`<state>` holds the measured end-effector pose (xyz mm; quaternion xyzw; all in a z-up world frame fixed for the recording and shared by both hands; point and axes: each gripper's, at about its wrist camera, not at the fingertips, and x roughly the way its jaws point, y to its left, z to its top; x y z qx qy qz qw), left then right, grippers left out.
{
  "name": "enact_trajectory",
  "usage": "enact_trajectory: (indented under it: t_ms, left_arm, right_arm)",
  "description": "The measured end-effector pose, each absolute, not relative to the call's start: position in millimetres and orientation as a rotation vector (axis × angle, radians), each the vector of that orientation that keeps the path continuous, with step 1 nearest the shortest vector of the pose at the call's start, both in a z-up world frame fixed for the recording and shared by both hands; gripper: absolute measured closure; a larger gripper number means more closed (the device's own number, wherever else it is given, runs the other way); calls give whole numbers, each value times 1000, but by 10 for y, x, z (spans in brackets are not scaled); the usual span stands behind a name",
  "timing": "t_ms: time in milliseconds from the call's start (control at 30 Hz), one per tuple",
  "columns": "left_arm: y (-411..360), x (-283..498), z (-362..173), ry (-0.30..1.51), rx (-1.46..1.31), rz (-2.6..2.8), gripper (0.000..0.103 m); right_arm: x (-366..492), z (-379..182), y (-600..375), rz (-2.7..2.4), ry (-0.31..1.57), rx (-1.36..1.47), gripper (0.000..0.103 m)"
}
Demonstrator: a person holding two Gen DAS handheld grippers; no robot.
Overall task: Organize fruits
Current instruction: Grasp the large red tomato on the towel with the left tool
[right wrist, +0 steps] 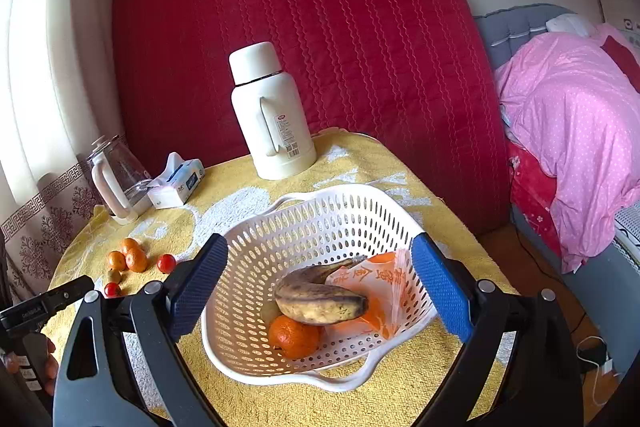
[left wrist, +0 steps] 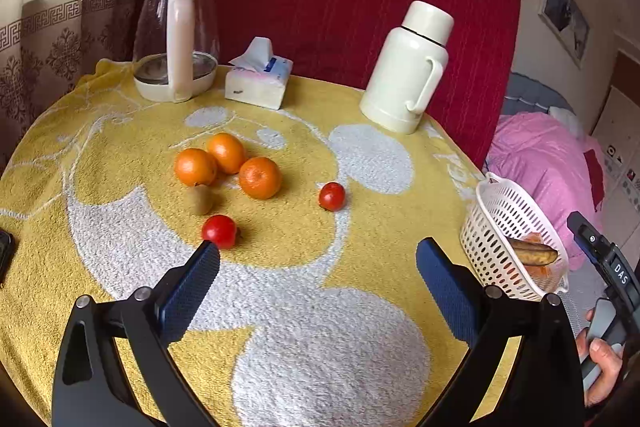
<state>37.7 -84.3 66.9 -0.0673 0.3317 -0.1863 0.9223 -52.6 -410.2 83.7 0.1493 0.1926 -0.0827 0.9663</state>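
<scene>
Yellow terry cloth with pale grey-white patches covers the table [left wrist: 280,107], and on its far left stands a glass kettle [left wrist: 176,35] with a cream handle, a tissue pack [left wrist: 258,75] just beside it. Toward the middle, three oranges [left wrist: 228,153] sit bunched and touching, a kiwi [left wrist: 200,199] tucked against their near side, one small red fruit [left wrist: 219,231] close in front of the kiwi and a second red fruit [left wrist: 332,196] set apart to the right. The left gripper [left wrist: 318,267] hovers over the cloth with its blue pads spread wide and nothing between them, the left pad's tip just overlapping the nearer red fruit in the left wrist view. A cream thermos [left wrist: 408,67] stands upright at the far right of the table. At the right edge lies the white perforated basket [right wrist: 320,223], holding a browned banana [right wrist: 320,297] that rests on an orange [right wrist: 294,337] and against an orange-printed plastic bag [right wrist: 372,283]. The right gripper [right wrist: 320,291] is above this basket, pads wide apart and empty. Beyond it, a pink quilt [right wrist: 572,131] covers a bed.
</scene>
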Motion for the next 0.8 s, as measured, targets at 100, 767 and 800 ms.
enact_trajectory:
  t_ms: [100, 767, 800]
  left_arm:
    - [-695, 415, 636, 687, -138, -342, 5]
    - [-532, 856, 366, 764, -31, -280, 32]
    - [-537, 892, 345, 772, -25, -278, 38]
  right_arm:
    - [-516, 835, -4022, -151, 392, 285, 9]
    - [-463, 867, -3452, -21, 413, 189, 8]
    - [-451, 864, -3421, -13, 417, 184, 8]
